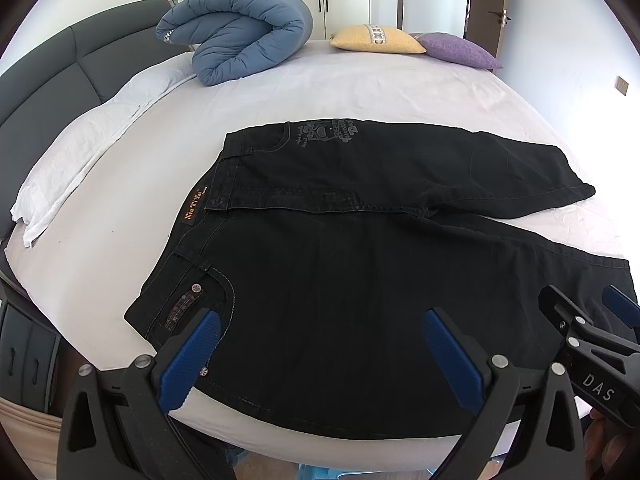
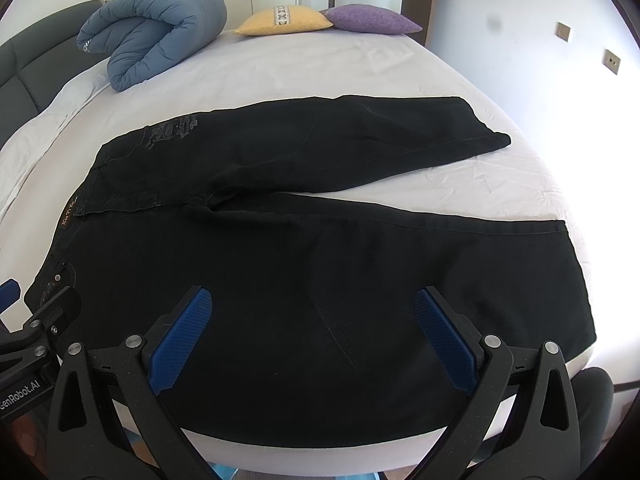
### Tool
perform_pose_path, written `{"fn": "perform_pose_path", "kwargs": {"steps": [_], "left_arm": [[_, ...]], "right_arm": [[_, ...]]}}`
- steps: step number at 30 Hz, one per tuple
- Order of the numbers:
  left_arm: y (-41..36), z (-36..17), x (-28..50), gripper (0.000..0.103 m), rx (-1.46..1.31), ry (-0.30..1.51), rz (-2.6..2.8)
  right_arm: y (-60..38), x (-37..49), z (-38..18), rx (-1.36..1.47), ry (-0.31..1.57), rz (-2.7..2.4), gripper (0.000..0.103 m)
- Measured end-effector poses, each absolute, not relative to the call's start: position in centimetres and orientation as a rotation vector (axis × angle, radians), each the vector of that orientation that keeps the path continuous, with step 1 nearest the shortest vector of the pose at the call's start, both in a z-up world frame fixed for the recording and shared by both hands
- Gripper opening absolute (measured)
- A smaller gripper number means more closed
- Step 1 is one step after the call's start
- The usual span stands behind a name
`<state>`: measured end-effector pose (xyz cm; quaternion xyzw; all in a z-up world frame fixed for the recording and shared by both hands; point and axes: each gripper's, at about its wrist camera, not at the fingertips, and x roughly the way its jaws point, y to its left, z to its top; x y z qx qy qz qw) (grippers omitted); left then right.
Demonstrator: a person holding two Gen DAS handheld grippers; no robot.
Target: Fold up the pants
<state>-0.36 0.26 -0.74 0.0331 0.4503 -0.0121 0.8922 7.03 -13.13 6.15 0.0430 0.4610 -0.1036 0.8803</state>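
Observation:
Black pants (image 1: 340, 264) lie spread flat on the white bed, waistband to the left with an orange label (image 1: 195, 207), both legs running right in a V. My left gripper (image 1: 322, 354) hovers open over the near hip and pocket, blue pads wide apart, nothing between them. My right gripper (image 2: 312, 330) hovers open above the near leg of the pants (image 2: 320, 264), also holding nothing. In the left wrist view the right gripper (image 1: 588, 312) shows at the right edge; in the right wrist view the left gripper (image 2: 24, 320) shows at the left edge.
A rolled blue duvet (image 1: 240, 36), a yellow cushion (image 1: 378, 39) and a purple cushion (image 1: 460, 50) sit at the far side of the bed (image 1: 340, 88). White pillows (image 1: 88, 140) line the grey headboard (image 1: 60, 64) on the left. Closets and a door stand behind.

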Motion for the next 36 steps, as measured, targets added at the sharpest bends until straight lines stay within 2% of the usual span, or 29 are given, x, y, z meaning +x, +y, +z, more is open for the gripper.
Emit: {"fn": "perform_pose_path", "kwargs": {"steps": [36], "left_arm": [[0.34, -0.57, -0.36, 0.103, 0.068, 0.934, -0.023]], "right_arm": [[-12.9, 6.98, 6.12, 0.09, 0.963, -0.2, 0.103]]}}
